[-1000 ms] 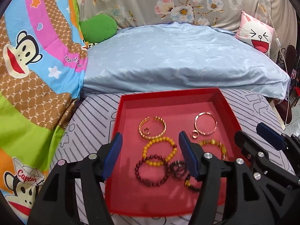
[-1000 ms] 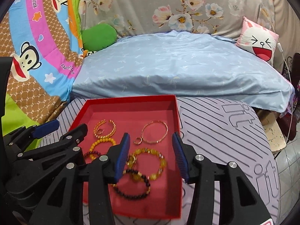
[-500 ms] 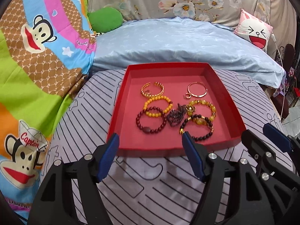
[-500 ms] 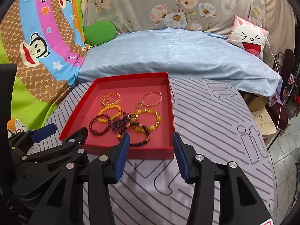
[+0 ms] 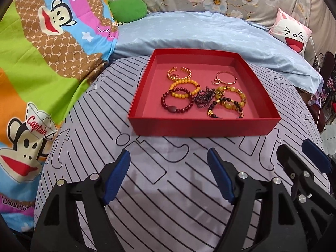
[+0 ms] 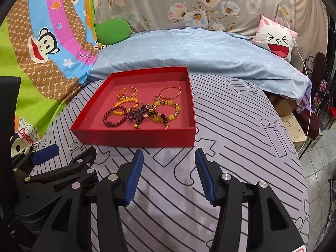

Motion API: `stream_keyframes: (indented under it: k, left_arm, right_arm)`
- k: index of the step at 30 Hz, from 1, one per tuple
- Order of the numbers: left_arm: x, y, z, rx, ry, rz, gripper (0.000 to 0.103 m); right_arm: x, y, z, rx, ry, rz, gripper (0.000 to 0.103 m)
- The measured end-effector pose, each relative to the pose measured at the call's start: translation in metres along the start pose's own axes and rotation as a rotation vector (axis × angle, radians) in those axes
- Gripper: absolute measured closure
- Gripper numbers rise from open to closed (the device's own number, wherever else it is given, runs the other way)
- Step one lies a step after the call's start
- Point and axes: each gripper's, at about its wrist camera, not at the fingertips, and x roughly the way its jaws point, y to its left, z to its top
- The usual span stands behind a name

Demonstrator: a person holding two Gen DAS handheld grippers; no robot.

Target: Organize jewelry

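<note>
left tool [image 5: 168,163]: jaws wide, just opening, empty | right tool [image 6: 169,163]: jaws apart, just opening, empty | both over striped tabletop [image 5: 168,199], short of red tray [image 5: 201,126] | bracelets [image 5: 201,96] heaped touching in tray | risk: tangled beads, dragging neighbours out with one bracelet
</note>
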Motion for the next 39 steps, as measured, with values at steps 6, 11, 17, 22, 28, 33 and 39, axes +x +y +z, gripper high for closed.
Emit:
stream_keyframes:
  k: [6, 11, 17, 22, 28, 33, 39]
  left_arm:
    - [-0.007, 0.002, -0.014, 0.014, -0.004, 0.025, 0.03]
    - [-0.009, 0.006, -0.026, 0.003, 0.011, 0.019, 0.03]
    - [-0.014, 0.007, -0.039, 0.02, 0.012, 0.029, 0.029]
    - [-0.013, 0.01, -0.043, 0.021, 0.02, 0.04, 0.022]
    - [-0.013, 0.017, -0.04, -0.002, 0.012, 0.058, 0.011]
    - [-0.009, 0.017, -0.036, 0.003, 0.017, 0.061, 0.008]
    - [-0.004, 0.017, -0.032, -0.001, 0.029, 0.053, 0.007]
  right_arm:
    - [-0.005, 0.001, -0.014, 0.004, 0.007, -0.003, 0.045]
    - [-0.009, 0.002, -0.024, 0.003, 0.015, -0.003, 0.044]
    - [-0.013, 0.004, -0.033, -0.003, 0.021, -0.008, 0.044]
    - [-0.014, 0.002, -0.036, 0.008, 0.026, -0.016, 0.04]
    - [-0.014, -0.004, -0.034, 0.039, 0.012, -0.034, 0.022]
    - [-0.008, -0.007, -0.031, 0.043, 0.033, -0.017, 0.019]
    - [-0.004, -0.013, -0.03, 0.067, 0.033, -0.02, 0.006]
